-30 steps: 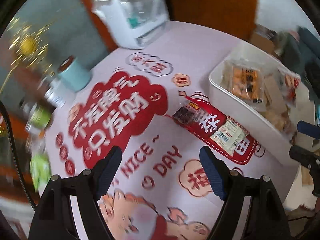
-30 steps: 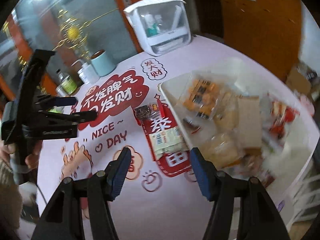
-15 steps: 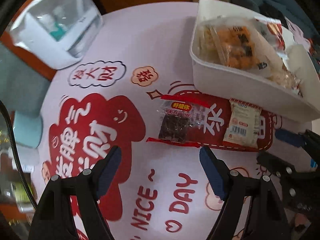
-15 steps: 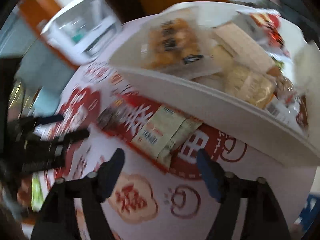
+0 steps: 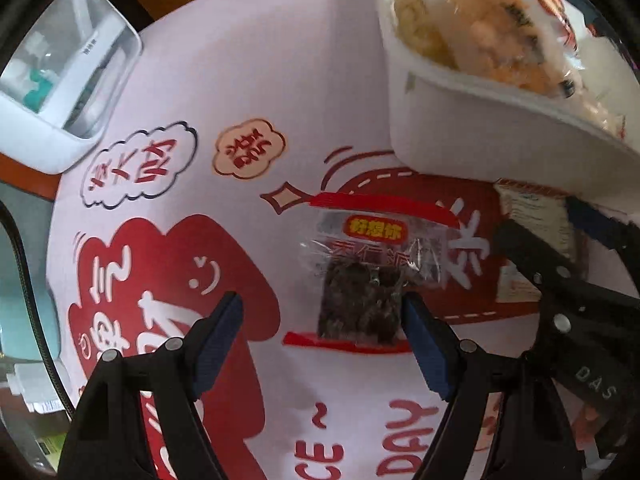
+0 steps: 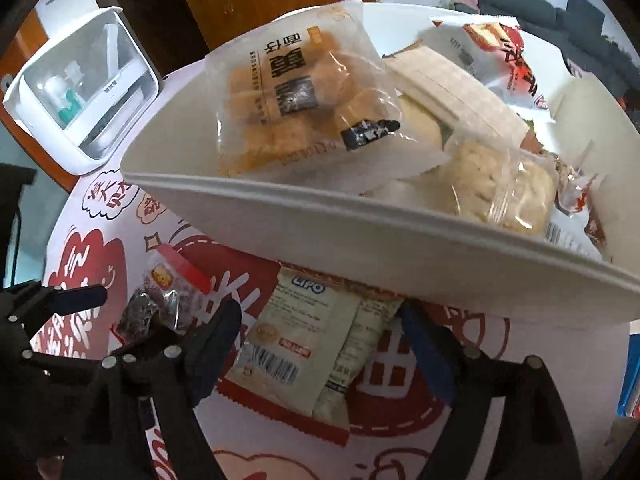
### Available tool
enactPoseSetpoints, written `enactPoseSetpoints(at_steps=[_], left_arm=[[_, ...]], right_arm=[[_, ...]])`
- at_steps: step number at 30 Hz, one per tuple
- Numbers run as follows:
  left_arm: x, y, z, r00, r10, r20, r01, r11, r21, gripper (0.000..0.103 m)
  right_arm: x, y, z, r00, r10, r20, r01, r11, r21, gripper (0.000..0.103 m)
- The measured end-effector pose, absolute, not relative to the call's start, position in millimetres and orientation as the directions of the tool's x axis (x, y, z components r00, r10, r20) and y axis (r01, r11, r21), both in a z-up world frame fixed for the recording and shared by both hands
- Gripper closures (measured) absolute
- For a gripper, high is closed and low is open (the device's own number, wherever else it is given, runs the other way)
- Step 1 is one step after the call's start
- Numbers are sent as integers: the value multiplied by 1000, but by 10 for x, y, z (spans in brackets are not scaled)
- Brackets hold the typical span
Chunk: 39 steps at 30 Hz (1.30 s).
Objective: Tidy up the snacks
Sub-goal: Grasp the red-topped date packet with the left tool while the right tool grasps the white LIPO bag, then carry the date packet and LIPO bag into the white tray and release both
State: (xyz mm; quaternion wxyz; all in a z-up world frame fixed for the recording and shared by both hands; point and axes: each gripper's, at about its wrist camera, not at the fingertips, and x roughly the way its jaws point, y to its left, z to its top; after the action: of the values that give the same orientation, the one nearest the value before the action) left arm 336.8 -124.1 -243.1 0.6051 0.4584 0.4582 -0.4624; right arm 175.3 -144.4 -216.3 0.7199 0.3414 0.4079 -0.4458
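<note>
Here, a printed tablecloth [image 5: 280, 80] — white bin [image 6: 360, 248] resting.

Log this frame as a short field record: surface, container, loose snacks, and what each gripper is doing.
surface: table with pink and red printed cloth
container: white bin, holding several snack packs
loose snacks: dark snack packet and beige LIPO packet, both on the cloth beside the bin
left gripper: open, dark packet near its right finger
right gripper: open, straddling the LIPO packet
other: white appliance at the back
</note>
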Motion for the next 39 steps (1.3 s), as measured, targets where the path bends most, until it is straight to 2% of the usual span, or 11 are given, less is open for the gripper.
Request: enactPoseSetpoints(at_steps=[8, 12, 14, 16, 19, 21, 24, 25, 31, 39], left_arm=[[3371, -1166, -2502, 137, -184, -973, 986, 121, 116, 22], [3423, -1042, -2510, 96, -180, -979, 987, 142, 70, 22], [3475, -994, -2518, 92, -179, -980, 985, 163, 63, 22], [3539, -961, -2523, 91, -179, -980, 982, 180, 58, 23], [3545, -947, -2509, 100, -180, -979, 979, 192, 65, 28], [3530, -964, -2482, 113, -181, -977, 976, 205, 74, 43], [3481, -996, -2466, 187, -156, -970, 960, 239, 147, 46], [3454, -989, -2464, 201, -151, -968, 955, 249, 159, 62], [3267, -840, -2407, 200, -121, -972, 921, 361, 145, 64], [2899, -502, -2029, 121, -205, -971, 880, 476, 9, 64]], right_arm=[[1822, -1389, -2215, 194, -378, -905, 901, 434, 12, 21], [1785, -1322, -2218, 188, -400, -897, 864, 502, -42, 36], [1731, -1325, -2207, 215, -388, -896, 843, 536, -30, 40], [1653, -1339, -2180, 233, -382, -894, 829, 559, -23, 51], [1498, -1404, -2140, 303, -338, -891, 801, 597, 46, 55], [1392, -1445, -2115, 359, -289, -888, 779, 617, 114, 56], [1256, -1489, -2063, 433, -213, -876, 743, 634, 213, 57], [1236, -1492, -2033, 447, -203, -871, 732, 643, 225, 57], [1102, -1449, -1839, 516, -136, -846, 660, 692, 292, 57], [992, -1344, -1577, 578, -61, -813, 550, 766, 333, 57]])
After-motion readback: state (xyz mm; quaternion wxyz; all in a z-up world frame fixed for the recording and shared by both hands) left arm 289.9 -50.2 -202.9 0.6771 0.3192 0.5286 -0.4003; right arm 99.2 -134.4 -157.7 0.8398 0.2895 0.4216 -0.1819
